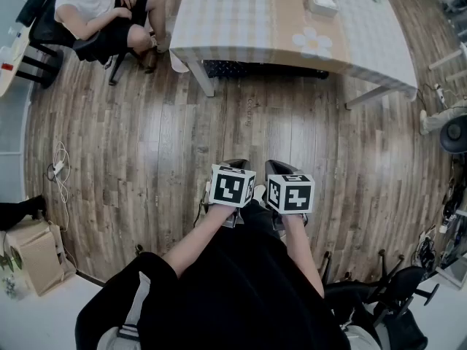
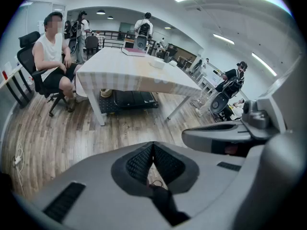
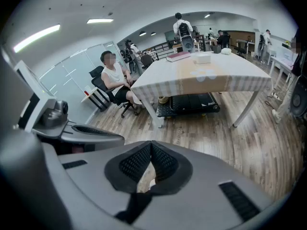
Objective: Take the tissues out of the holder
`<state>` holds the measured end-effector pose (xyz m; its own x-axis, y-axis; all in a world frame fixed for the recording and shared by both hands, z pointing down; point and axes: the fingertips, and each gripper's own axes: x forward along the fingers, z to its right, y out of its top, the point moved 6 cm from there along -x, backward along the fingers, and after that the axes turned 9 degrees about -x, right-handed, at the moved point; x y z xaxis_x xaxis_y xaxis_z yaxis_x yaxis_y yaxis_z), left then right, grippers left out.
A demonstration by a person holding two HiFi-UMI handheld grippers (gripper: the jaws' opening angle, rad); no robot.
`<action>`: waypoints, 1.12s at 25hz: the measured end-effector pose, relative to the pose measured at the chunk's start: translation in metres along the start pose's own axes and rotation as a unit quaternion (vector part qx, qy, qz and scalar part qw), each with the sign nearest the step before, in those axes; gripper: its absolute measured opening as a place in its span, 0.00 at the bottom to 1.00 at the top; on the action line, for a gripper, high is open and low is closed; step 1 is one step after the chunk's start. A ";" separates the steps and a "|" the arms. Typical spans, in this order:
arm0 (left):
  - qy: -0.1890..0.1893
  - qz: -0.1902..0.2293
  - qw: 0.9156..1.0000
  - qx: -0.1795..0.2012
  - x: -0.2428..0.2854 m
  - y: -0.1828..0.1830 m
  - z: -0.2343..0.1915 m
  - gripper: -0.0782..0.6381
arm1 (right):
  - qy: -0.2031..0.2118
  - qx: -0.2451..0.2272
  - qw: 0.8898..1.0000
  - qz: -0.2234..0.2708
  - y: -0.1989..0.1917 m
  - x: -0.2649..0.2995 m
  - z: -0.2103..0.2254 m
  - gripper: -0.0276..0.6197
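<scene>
The white tissue holder (image 1: 321,2) stands on the far part of the cloth-covered table (image 1: 241,20), well away from both grippers. It shows small in the right gripper view as the tissue holder (image 3: 203,58). My left gripper (image 1: 235,166) and right gripper (image 1: 278,169) hang side by side over the wooden floor, close to my body and pointing steeply down. In the left gripper view the left gripper (image 2: 153,147) has its pads meeting at the tips, with nothing between them. The right gripper (image 3: 151,145) is likewise shut and empty.
A person sits on a black chair (image 1: 51,28) at the table's left end. A low black cart (image 3: 189,103) stands under the table. A cardboard box (image 1: 36,257) sits at lower left, office chairs (image 1: 394,290) at lower right, and cables (image 1: 58,170) lie on the floor.
</scene>
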<state>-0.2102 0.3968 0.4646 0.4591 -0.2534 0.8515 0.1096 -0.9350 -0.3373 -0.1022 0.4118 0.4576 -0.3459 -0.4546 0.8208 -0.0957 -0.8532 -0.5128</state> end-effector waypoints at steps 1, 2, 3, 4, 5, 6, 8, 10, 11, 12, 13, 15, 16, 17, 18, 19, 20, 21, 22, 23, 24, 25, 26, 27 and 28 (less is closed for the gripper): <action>-0.002 0.003 1.000 0.005 -0.003 -0.002 -0.006 0.12 | -0.002 0.000 1.000 0.001 -0.002 0.003 -0.009 0.06; -0.004 0.004 1.000 0.011 -0.007 -0.005 -0.013 0.12 | -0.005 0.001 1.000 0.003 -0.005 0.006 -0.019 0.06; -0.006 0.005 1.000 0.017 -0.012 -0.008 -0.020 0.12 | -0.007 0.003 1.000 0.004 -0.008 0.008 -0.029 0.06; -0.008 0.005 1.000 0.023 -0.016 -0.012 -0.028 0.12 | -0.011 0.006 1.000 0.007 -0.011 0.010 -0.039 0.06; -0.011 0.005 0.999 0.030 -0.021 -0.018 -0.035 0.12 | -0.015 0.009 1.000 0.009 -0.015 0.012 -0.049 0.06; -0.014 0.004 0.999 0.036 -0.026 -0.023 -0.043 0.12 | -0.019 0.013 1.000 0.013 -0.018 0.014 -0.058 0.06; -0.018 0.003 0.999 0.046 -0.034 -0.034 -0.057 0.12 | -0.026 0.021 0.999 0.019 -0.025 0.016 -0.076 0.06; -0.022 0.004 0.999 0.050 -0.041 -0.044 -0.069 0.12 | -0.032 0.024 0.999 0.023 -0.031 0.016 -0.091 0.06; -0.024 0.004 0.998 0.051 -0.044 -0.047 -0.073 0.12 | -0.035 0.025 0.999 0.025 -0.034 0.016 -0.097 0.06; -0.026 0.004 0.998 0.050 -0.046 -0.049 -0.076 0.12 | -0.036 0.026 0.999 0.030 -0.036 0.015 -0.103 0.06; -0.029 0.005 0.998 0.050 -0.049 -0.051 -0.077 0.12 | -0.036 0.027 0.998 0.036 -0.037 0.014 -0.107 0.06; -0.038 0.009 0.998 0.051 -0.052 -0.054 -0.078 0.12 | -0.035 0.024 0.998 0.049 -0.040 0.011 -0.112 0.06; -0.041 0.010 0.998 0.053 -0.053 -0.055 -0.078 0.12 | -0.037 0.020 0.998 0.054 -0.040 0.010 -0.114 0.06; -0.043 0.009 0.998 0.053 -0.054 -0.057 -0.078 0.12 | -0.039 0.016 0.997 0.057 -0.041 0.010 -0.115 0.06; -0.044 0.008 0.998 0.054 -0.055 -0.058 -0.079 0.12 | -0.040 0.012 0.997 0.060 -0.042 0.009 -0.117 0.06; -0.045 0.008 0.997 0.054 -0.055 -0.059 -0.080 0.12 | -0.041 0.009 0.997 0.062 -0.042 0.008 -0.118 0.06; -0.046 0.006 0.997 0.054 -0.055 -0.061 -0.081 0.12 | -0.040 0.008 0.997 0.064 -0.043 0.007 -0.120 0.07; -0.046 0.005 0.998 0.052 -0.056 -0.062 -0.082 0.12 | -0.036 0.007 0.997 0.065 -0.045 0.006 -0.122 0.07; -0.046 0.005 0.998 0.052 -0.055 -0.064 -0.082 0.12 | -0.033 0.007 0.997 0.065 -0.047 0.005 -0.124 0.07; -0.045 0.005 0.998 0.052 -0.055 -0.064 -0.082 0.12 | -0.030 0.006 0.997 0.065 -0.049 0.005 -0.124 0.07; -0.045 0.005 0.998 0.053 -0.054 -0.064 -0.081 0.12 | -0.028 0.006 0.997 0.065 -0.050 0.005 -0.123 0.07; -0.044 0.005 0.998 0.054 -0.052 -0.064 -0.081 0.12 | -0.028 0.006 0.998 0.064 -0.051 0.006 -0.121 0.07; -0.042 0.003 0.998 0.055 -0.051 -0.064 -0.080 0.12 | -0.028 0.006 0.998 0.064 -0.051 0.007 -0.118 0.07; -0.040 0.002 0.998 0.055 -0.050 -0.062 -0.079 0.12 | -0.027 0.004 0.998 0.062 -0.051 0.008 -0.115 0.08; -0.038 0.004 0.998 0.055 -0.048 -0.060 -0.079 0.12 | -0.025 0.002 0.998 0.061 -0.049 0.009 -0.111 0.08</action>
<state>-0.3080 0.4452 0.4758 0.5247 -0.2371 0.8176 0.2000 -0.8992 -0.3891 -0.2042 0.4784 0.4621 -0.3081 -0.5670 0.7639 -0.0518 -0.7918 -0.6086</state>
